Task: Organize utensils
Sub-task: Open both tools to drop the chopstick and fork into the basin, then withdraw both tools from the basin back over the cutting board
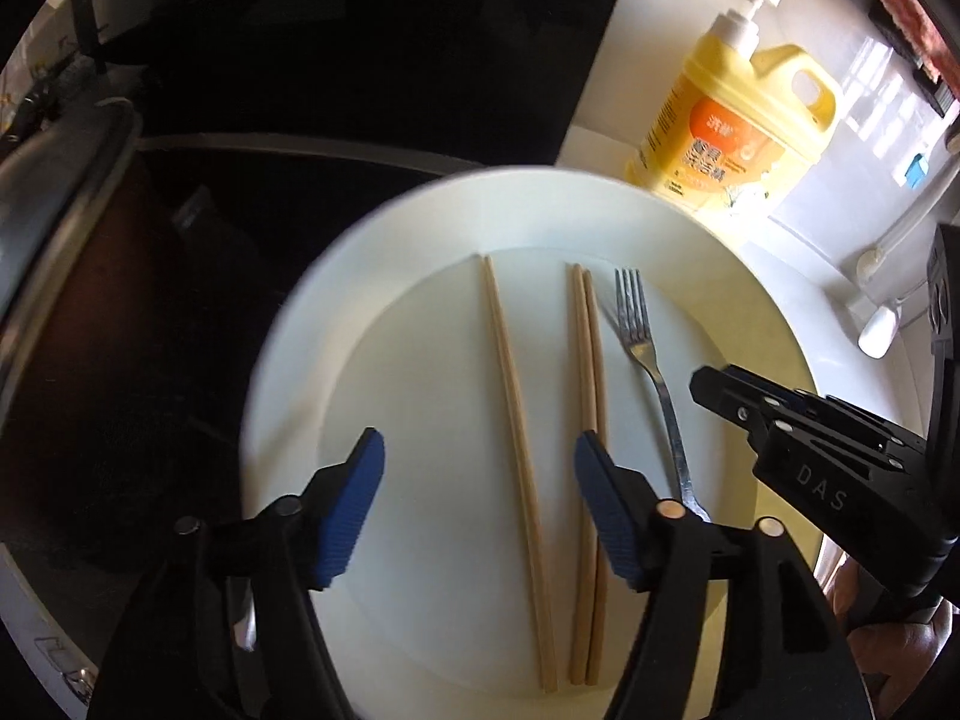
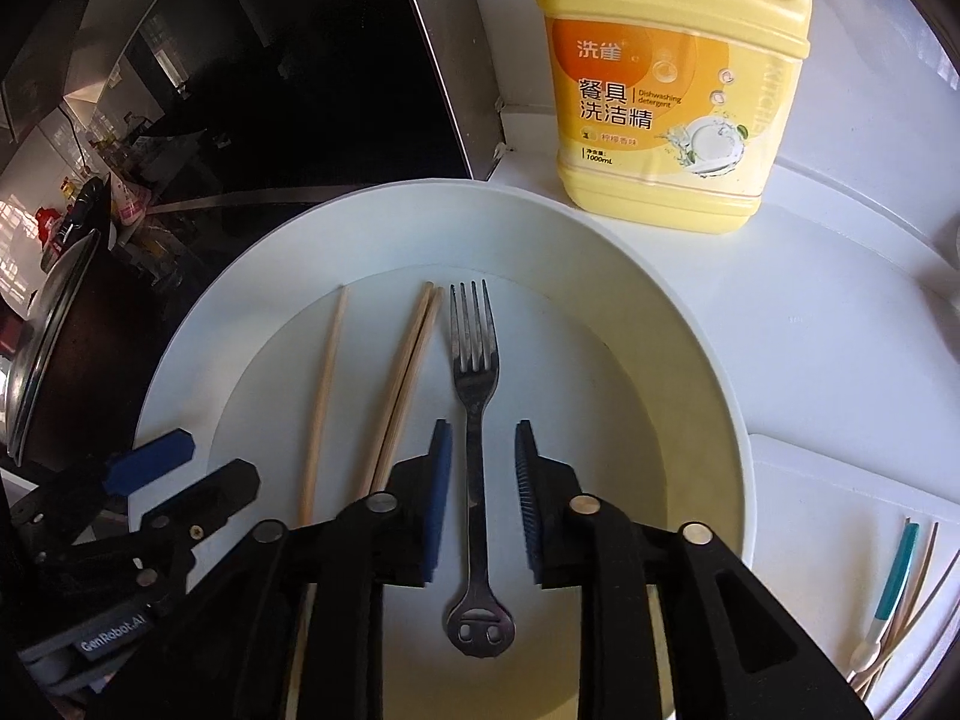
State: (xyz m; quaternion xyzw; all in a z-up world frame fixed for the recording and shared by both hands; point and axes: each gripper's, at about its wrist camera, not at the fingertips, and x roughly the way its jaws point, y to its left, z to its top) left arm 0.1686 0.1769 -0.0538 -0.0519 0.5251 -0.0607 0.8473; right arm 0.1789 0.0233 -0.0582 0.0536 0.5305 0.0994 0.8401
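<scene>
White plate (image 2: pixel 690 360) at frame center holds 3 chopsticks and 1 fork (image 2: pixel 477 420). Left gripper (image 1: pixel 477 468) released, jaws spread over the single chopstick (image 1: pixel 516 384), not touching it; the chopstick pair (image 1: pixel 588 372) lies just right. Right gripper (image 2: pixel 483 480) unclenched, pads flanking the fork handle, apart from it. Yellow detergent jug (image 2: pixel 666 96) upper right.

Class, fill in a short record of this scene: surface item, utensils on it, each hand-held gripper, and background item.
Dish: white plate
Utensils on it: single chopstick, chopstick pair, metal fork
Left hand-held gripper: open, straddling the single chopstick
Right hand-held gripper: open, either side of the fork handle
Background: yellow detergent bottle
</scene>
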